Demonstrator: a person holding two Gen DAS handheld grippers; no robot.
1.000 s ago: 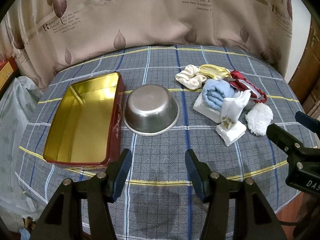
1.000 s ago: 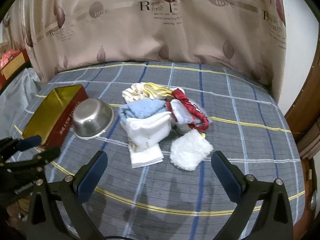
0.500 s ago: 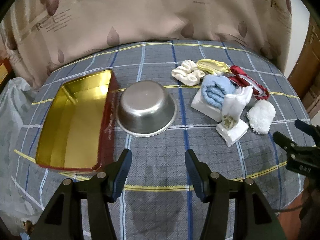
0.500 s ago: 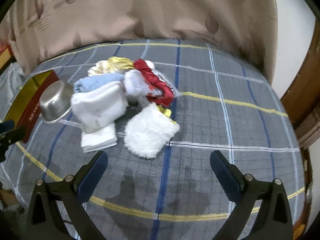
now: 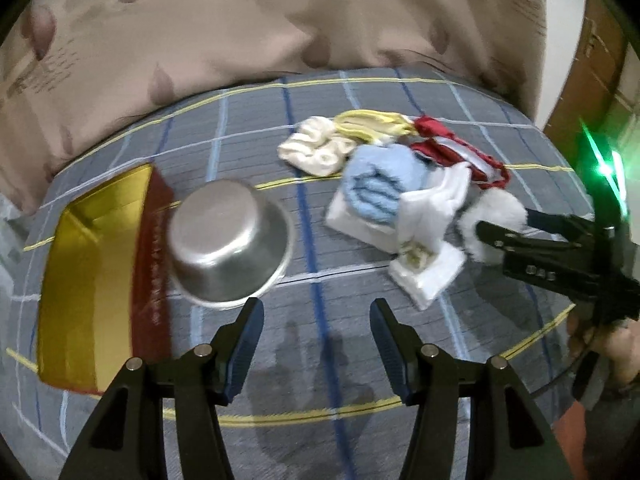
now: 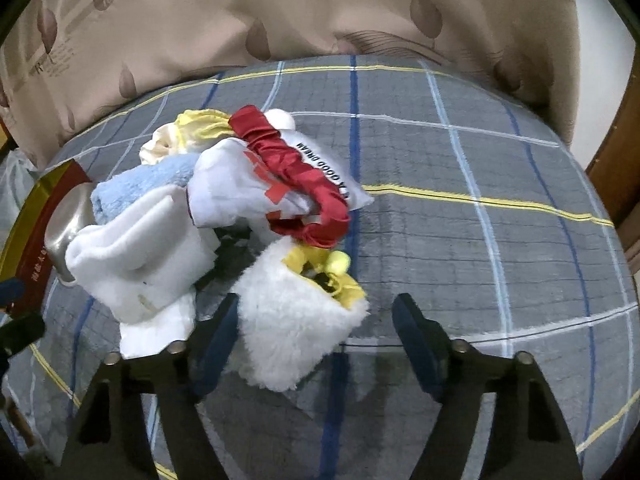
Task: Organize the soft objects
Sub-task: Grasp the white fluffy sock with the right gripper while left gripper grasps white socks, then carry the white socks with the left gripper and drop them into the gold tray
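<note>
A pile of soft things lies on the plaid table: a fluffy white mitt [image 6: 294,320] [image 5: 494,224], white socks [image 6: 140,256] [image 5: 430,224], a rolled blue towel [image 6: 140,184] [image 5: 380,186], a red scrunchie [image 6: 304,184] [image 5: 460,152], a cream scrunchie [image 5: 316,152] and a yellow cloth [image 6: 204,126] [image 5: 372,122]. My right gripper [image 6: 316,328] is open with its jaws on either side of the fluffy mitt; it also shows in the left wrist view [image 5: 508,228]. My left gripper [image 5: 316,332] is open and empty above bare cloth in front of the bowl.
A gold tin with red sides [image 5: 92,276] stands open at the left. A steel bowl [image 5: 228,244] lies upside down beside it. A beige curtain [image 6: 320,12] hangs behind the table. A wooden door edge [image 6: 624,168] is at the right.
My right gripper has moved forward and down to the fluffy mitt, and its jaws have narrowed around it. My left gripper has shifted slightly right and stays open.
</note>
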